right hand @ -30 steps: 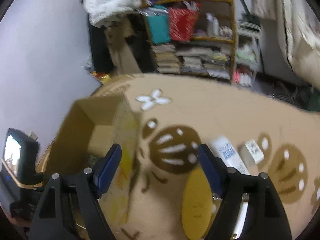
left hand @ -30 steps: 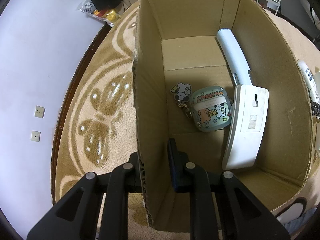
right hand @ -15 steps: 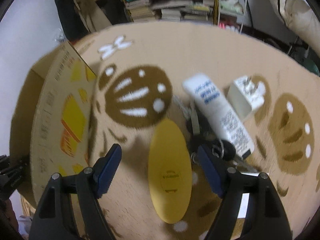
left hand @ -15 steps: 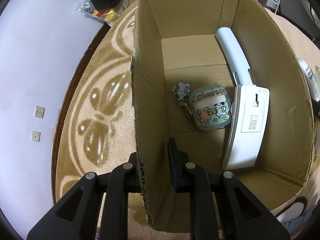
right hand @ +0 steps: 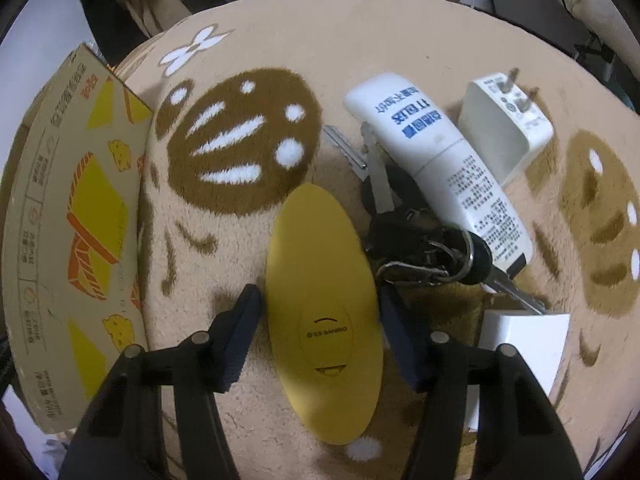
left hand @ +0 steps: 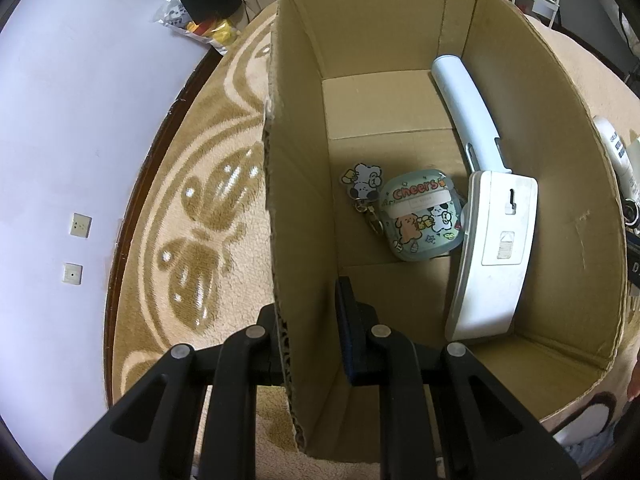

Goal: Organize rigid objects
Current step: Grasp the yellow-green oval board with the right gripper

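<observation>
Right wrist: smooth yellow oval case [right hand: 320,312] between open tongs [right hand: 320,308], perhaps touching.

1 cardboard box [left hand: 304,128] holds 3 things: 1 white lint roller [left hand: 492,240] at 3 o'clock, 1 cartoon earbud case [left hand: 420,216] at centre, 1 keychain charm [left hand: 362,184] at 9 o'clock. On the rug [right hand: 400,32]: 1 yellow oval case [right hand: 320,312], 1 white tube [right hand: 436,160], 1 key bunch [right hand: 420,240], 1 plug adapter [right hand: 504,124], 1 white block [right hand: 524,344].

Right gripper [right hand: 320,336] has dropped around yellow case [right hand: 322,312]
</observation>
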The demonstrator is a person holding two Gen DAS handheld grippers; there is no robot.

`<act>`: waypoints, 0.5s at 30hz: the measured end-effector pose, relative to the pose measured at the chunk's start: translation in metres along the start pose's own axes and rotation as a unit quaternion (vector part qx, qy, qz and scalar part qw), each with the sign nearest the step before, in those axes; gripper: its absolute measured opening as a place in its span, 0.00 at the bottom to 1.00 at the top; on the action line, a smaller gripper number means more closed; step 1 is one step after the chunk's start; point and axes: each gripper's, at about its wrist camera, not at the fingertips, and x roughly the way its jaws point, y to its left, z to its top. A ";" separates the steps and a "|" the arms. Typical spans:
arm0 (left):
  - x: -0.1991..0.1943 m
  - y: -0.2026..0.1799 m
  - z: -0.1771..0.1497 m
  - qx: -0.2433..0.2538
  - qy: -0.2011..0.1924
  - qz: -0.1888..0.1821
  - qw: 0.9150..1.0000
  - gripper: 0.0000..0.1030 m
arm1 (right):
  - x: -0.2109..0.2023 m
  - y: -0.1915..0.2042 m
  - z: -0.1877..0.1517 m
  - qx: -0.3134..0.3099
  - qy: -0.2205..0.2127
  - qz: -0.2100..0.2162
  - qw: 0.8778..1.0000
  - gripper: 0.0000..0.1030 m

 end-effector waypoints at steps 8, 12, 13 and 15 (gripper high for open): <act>-0.001 -0.002 0.000 0.000 0.000 0.003 1.000 0.17 | -0.012 0.026 -0.006 -0.060 -0.048 -0.013 0.997 0.58; -0.002 -0.002 0.000 -0.003 -0.003 0.005 1.000 0.17 | -0.033 0.035 -0.001 -0.060 -0.085 0.020 0.994 0.58; -0.002 -0.002 0.000 -0.004 -0.004 0.005 1.000 0.17 | -0.040 0.040 0.002 -0.062 -0.094 0.030 0.993 0.58; -0.003 -0.002 0.000 -0.006 -0.005 0.007 1.000 0.17 | -0.053 0.048 0.003 -0.070 -0.114 0.038 0.990 0.58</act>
